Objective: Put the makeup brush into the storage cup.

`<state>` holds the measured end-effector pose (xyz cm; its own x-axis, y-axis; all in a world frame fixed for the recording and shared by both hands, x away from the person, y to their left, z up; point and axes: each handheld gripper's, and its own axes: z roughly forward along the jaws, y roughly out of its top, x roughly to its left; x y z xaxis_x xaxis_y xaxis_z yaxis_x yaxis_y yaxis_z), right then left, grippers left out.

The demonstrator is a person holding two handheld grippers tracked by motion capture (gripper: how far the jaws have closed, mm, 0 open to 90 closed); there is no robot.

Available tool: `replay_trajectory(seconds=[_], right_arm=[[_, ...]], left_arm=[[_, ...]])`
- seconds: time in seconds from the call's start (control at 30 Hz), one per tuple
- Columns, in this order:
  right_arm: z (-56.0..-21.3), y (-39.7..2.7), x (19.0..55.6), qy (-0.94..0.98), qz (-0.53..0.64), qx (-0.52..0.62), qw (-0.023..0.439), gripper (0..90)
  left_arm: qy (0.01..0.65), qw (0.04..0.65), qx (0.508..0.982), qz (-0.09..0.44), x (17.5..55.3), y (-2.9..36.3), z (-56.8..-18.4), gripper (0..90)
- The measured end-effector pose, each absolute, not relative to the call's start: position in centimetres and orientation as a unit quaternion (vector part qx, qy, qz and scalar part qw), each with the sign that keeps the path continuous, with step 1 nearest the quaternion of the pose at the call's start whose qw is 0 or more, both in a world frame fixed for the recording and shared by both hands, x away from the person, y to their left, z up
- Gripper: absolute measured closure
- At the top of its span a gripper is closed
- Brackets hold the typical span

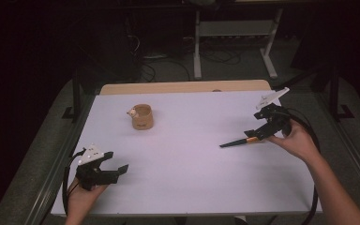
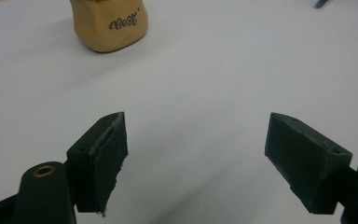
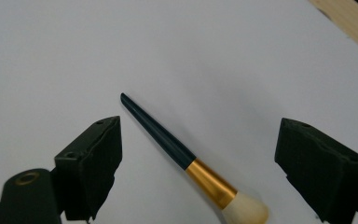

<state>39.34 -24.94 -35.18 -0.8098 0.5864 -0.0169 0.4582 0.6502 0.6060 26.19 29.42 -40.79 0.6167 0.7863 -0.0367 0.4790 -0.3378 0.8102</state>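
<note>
Left gripper (image 1: pixel 113 165): spread wide and empty, held low over the white table (image 1: pixel 187 178) at its near left corner; nothing lies between its jaws.
Cup (image 2: pixel 108 23): tan, marked "Best", standing upright well ahead of the left gripper and a little to its left (a small pale lump sits at its rim in the high view; I cannot tell what it is).
Brush (image 3: pixel 186 158): lying flat on the table between the right gripper's jaws, dark tapered handle pointing away from it, gold ferrule and cream bristles nearest the gripper body.
Right gripper (image 3: pixel 200 163): jaws apart, straddling the brush without touching it, gripping nothing.
Risk, grip: closing on the round, tapered handle may squirt it sideways or roll it.
Risk, bristles: closing too near the head would crush the bristles.
Risk, cup: a light cup may tip if the brush is later pushed against its rim.
</note>
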Motion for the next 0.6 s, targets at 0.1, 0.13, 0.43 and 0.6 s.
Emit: replay_trajectory(seconds=[0.1,0.13,0.43,0.6], right_arm=[[-35.3,-24.6,40.6,0.916,0.281,0.267,0.099,14.2],[-35.5,-24.4,41.0,0.920,0.276,0.261,0.092,14.2],[-38.7,-23.6,42.9,0.952,0.207,0.220,0.048,25.8],[-40.3,-22.9,43.2,0.965,0.173,0.196,0.030,36.3]], left_arm=[[0.394,0.410,0.802,0.185,26.2,29.5,-40.8,20.4],[0.395,0.410,0.801,0.185,26.2,29.5,-40.8,20.4],[0.397,0.414,0.798,0.184,26.4,29.6,-40.9,20.5],[0.395,0.412,0.800,0.184,26.4,29.6,-40.9,20.6]])
